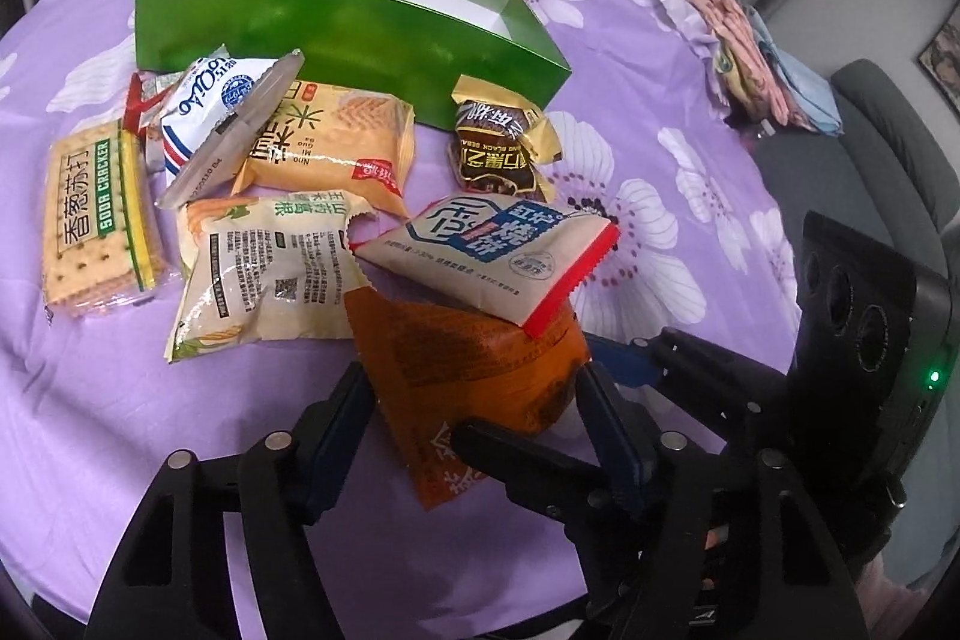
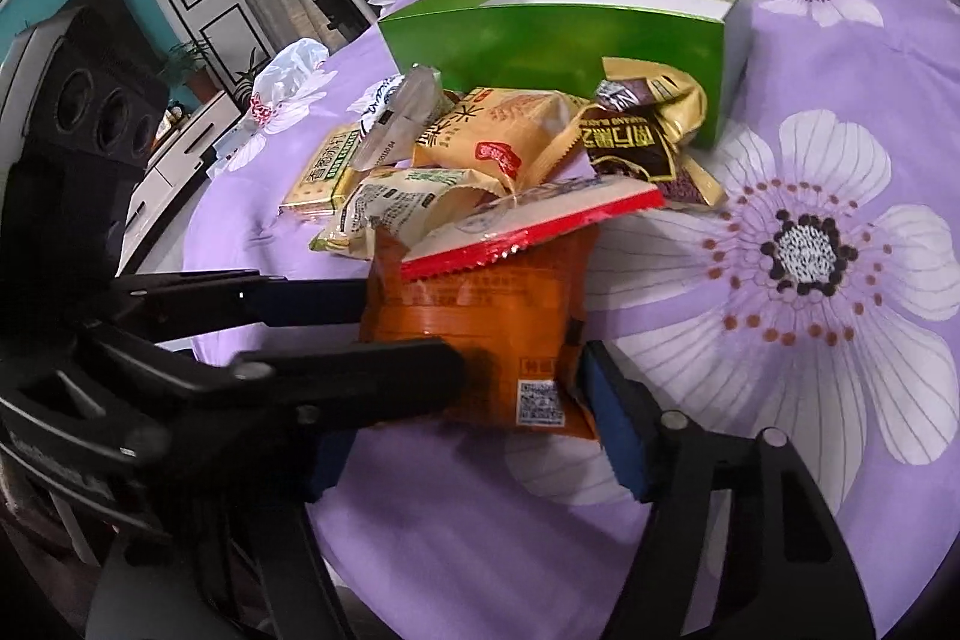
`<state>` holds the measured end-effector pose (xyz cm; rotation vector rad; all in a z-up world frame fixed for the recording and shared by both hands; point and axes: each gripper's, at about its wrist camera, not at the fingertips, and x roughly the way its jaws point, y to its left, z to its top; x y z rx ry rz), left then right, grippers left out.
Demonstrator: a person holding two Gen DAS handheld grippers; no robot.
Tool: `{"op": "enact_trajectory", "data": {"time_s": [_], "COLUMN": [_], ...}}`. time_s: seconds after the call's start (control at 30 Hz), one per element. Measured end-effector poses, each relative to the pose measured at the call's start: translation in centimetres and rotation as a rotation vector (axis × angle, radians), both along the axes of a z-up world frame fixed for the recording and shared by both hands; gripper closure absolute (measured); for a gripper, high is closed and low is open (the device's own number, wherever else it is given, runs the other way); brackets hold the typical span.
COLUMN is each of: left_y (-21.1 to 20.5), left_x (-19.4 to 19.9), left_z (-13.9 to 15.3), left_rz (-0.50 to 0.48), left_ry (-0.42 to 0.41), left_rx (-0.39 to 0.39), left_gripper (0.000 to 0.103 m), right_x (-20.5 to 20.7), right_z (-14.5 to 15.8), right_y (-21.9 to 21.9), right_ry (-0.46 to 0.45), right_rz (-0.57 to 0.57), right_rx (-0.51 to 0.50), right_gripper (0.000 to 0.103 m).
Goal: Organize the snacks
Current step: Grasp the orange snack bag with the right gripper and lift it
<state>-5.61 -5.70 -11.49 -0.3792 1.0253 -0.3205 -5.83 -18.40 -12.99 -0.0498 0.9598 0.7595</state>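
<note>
An orange snack packet lies on the purple flowered cloth, nearest to me. My left gripper straddles it, one pad against each side edge. From the right, my right gripper closes on the same packet; its right pad touches the edge, while its left pad is hidden behind a left-gripper finger. A white packet with a red edge rests on top of the orange one. Behind it stands the green box, open-topped with nothing visible inside.
More snacks lie in front of the box: a soda cracker pack, a pale corn packet, a yellow packet, a blue-and-white packet and a dark gold-trimmed packet. Folded cloths sit at the table's right edge.
</note>
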Motion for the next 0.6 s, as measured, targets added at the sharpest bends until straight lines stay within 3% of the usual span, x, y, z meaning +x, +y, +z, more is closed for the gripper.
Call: {"op": "enact_trajectory", "data": {"time_s": [0.37,0.6], "left_y": [0.5,1.5], "left_x": [0.2,-1.0], "left_z": [0.4,2.8], "left_rz": [-0.018,-0.009], "left_ry": [-0.01,-0.07], "left_rx": [-0.051,-0.052], "left_gripper": [0.039,0.039], "right_x": [-0.3,-0.7], "right_z": [0.8,3.2], "right_y": [0.1,0.9], "right_ry": [0.003,-0.045], "right_rz": [0.014,0.037], "right_rx": [0.03,0.049], "right_gripper": [0.044,0.045]}}
